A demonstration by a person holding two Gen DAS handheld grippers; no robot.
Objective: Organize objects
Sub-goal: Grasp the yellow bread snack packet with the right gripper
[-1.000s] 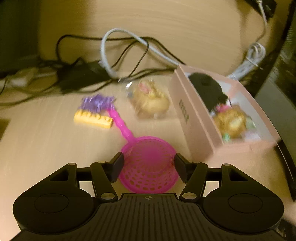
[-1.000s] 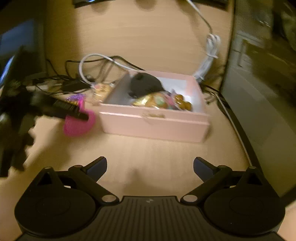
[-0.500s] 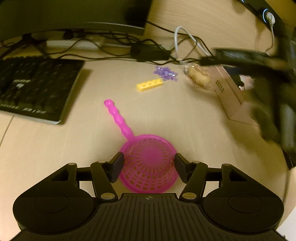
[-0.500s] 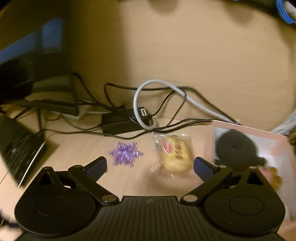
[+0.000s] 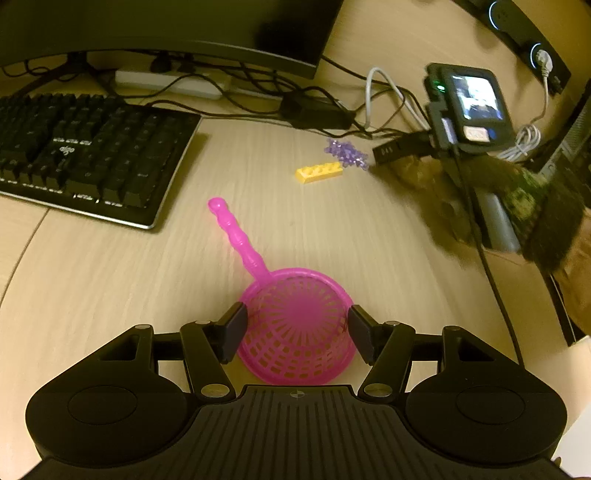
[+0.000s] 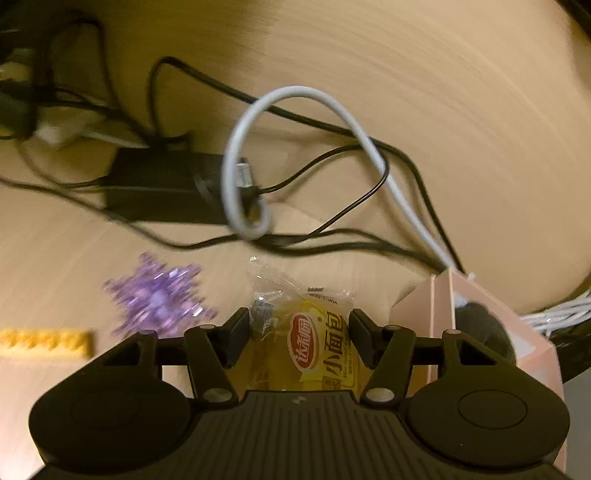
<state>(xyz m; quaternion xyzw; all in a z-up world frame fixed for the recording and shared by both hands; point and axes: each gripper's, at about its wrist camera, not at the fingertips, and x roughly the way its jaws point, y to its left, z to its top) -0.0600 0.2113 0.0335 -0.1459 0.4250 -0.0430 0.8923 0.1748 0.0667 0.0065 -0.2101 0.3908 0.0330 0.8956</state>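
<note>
My left gripper (image 5: 295, 332) is shut on the bowl of a pink plastic strainer (image 5: 295, 295), whose handle (image 5: 236, 232) points away to the upper left above the desk. In the right wrist view my right gripper (image 6: 299, 332) has its jaws closing on a yellow bread packet (image 6: 314, 343); both pads touch the wrapper's sides. A purple snowflake piece (image 6: 159, 295) and a yellow brick (image 6: 44, 343) lie to its left. They also show in the left wrist view, snowflake (image 5: 346, 153) and brick (image 5: 319, 171). The pink box (image 6: 439, 306) stands right of the packet.
A black keyboard (image 5: 74, 147) lies at the left below a monitor (image 5: 184, 29). A black power adapter (image 6: 162, 188), a grey cable (image 6: 295, 96) and thin black leads tangle behind the packet. The right gripper's camera body (image 5: 469, 107) and a sleeve (image 5: 535, 206) fill the right side.
The right gripper swung left from the pink box to the bread packet and its jaws came in around it. The left gripper carried the strainer left, away from the box.
</note>
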